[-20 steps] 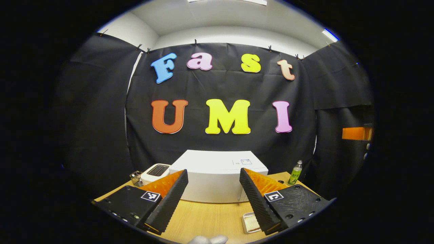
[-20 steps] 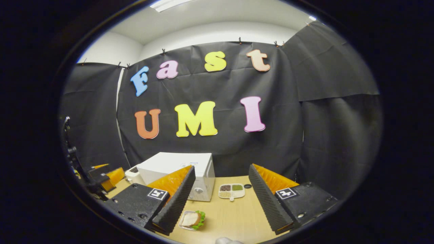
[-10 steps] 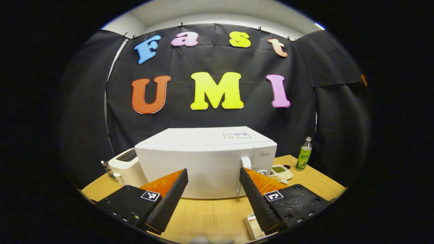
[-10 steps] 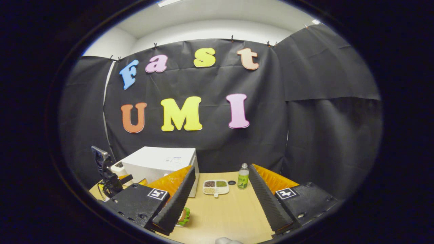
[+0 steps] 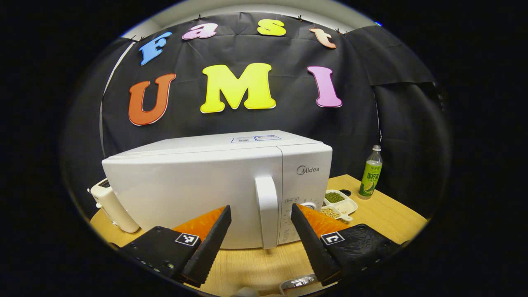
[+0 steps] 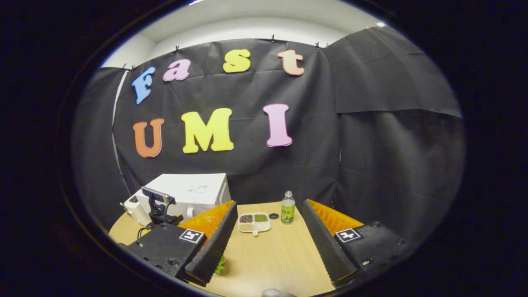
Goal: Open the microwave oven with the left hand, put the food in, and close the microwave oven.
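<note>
Microwave oven [image 5: 198, 185] sits on the wooden table [image 5: 383, 214], door shut, front face toward the left gripper view; long axis runs side to side across that view; control panel [image 5: 305, 181] on its right end; vertical door handle [image 5: 267, 212] stands upright at the door's right edge, long axis up-down. Left gripper [image 5: 260, 237] wide open, holding nothing; handle lines up in the gap between its fingers [image 5: 206, 247], contact cannot be confirmed from this angle. White toaster [image 5: 113, 206] just beside the microwave's left end; divided dish of beans [image 5: 336, 204] near its right end; green-label bottle [image 5: 371, 173] upright farther right, near the table's back edge; edge of a small tray [image 5: 297, 284] at the bottom of the view, under the right finger.

Right gripper [image 6: 268, 243] also wide open, nothing between its fingers, hovering over bare table well apart from the microwave [image 6: 194, 192]; that view has the microwave at far left, seen cornerwise, with the other gripper's body [image 6: 159, 206] in front of it; divided dish [image 6: 253, 222], a small dark ring [image 6: 273, 215] and the bottle [image 6: 287, 210] sit in a row ahead. Food: a bit of green lettuce [image 6: 220, 266] peeks out beside the right gripper's left finger, on the table near the front edge; rest hidden, orientation cannot be told.
</note>
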A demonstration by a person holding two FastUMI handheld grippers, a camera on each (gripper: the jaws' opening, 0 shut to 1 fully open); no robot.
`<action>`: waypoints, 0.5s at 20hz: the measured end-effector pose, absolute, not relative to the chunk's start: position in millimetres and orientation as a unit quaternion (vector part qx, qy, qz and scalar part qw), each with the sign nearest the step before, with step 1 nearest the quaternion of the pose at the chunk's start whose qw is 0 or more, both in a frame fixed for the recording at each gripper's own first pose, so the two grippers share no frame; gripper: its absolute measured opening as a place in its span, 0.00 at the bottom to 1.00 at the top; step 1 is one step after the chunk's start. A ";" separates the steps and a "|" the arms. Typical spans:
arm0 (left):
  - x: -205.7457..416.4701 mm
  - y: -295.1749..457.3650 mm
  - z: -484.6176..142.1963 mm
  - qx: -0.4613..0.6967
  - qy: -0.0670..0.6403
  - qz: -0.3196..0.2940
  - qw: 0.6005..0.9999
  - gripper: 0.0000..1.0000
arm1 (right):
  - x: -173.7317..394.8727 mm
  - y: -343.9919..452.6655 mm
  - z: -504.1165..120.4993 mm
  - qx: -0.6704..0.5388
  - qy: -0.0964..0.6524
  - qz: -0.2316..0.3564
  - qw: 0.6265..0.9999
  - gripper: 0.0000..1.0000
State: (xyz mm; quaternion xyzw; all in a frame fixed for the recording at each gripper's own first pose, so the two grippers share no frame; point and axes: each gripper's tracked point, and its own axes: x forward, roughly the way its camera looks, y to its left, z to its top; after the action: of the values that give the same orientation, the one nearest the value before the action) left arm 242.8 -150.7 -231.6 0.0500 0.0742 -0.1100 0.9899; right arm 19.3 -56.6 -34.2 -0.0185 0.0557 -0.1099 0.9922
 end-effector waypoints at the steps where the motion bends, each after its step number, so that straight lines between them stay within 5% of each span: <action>1: 246.2 -153.3 -229.4 0.047 0.068 -0.111 0.990 0.87 | 22.2 -56.0 -33.9 -0.021 0.057 -0.109 0.992 0.92; 3: 252.5 -156.6 -228.9 0.046 0.068 -0.114 0.990 0.70 | 29.1 -52.7 -32.1 -0.026 0.058 -0.105 0.992 0.92; 4: 251.8 -152.1 -227.8 0.046 0.068 -0.105 0.991 0.65 | 31.5 -49.9 -31.7 -0.029 0.058 -0.103 0.993 1.00; 5: 250.6 -156.4 -227.6 0.033 0.069 -0.120 0.990 0.32 | 33.1 -47.9 -31.0 -0.032 0.060 -0.101 0.993 0.92; 6: 253.6 -158.7 -228.0 0.027 0.070 -0.119 0.990 0.29 | 33.7 -45.5 -30.9 -0.033 0.060 -0.097 0.993 1.00; 7: 252.4 -158.3 -227.7 0.029 0.072 -0.120 0.990 0.25 | 34.5 -43.7 -29.3 -0.036 0.060 -0.095 0.993 0.92; 8: 250.8 -157.5 -227.8 0.031 0.073 -0.119 0.990 0.23 | 34.5 -42.8 -29.0 -0.038 0.058 -0.094 0.993 1.00; 10: 252.8 -156.6 -228.1 0.020 0.074 -0.115 0.990 0.17 | 34.7 -43.0 -30.3 -0.038 0.059 -0.092 0.993 1.00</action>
State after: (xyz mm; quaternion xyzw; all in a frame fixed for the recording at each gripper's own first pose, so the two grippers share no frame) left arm 252.8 -156.6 -228.1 0.0202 0.0740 -0.1151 0.9904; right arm 34.7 -43.0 -30.3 -0.0375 0.0590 -0.0923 0.9933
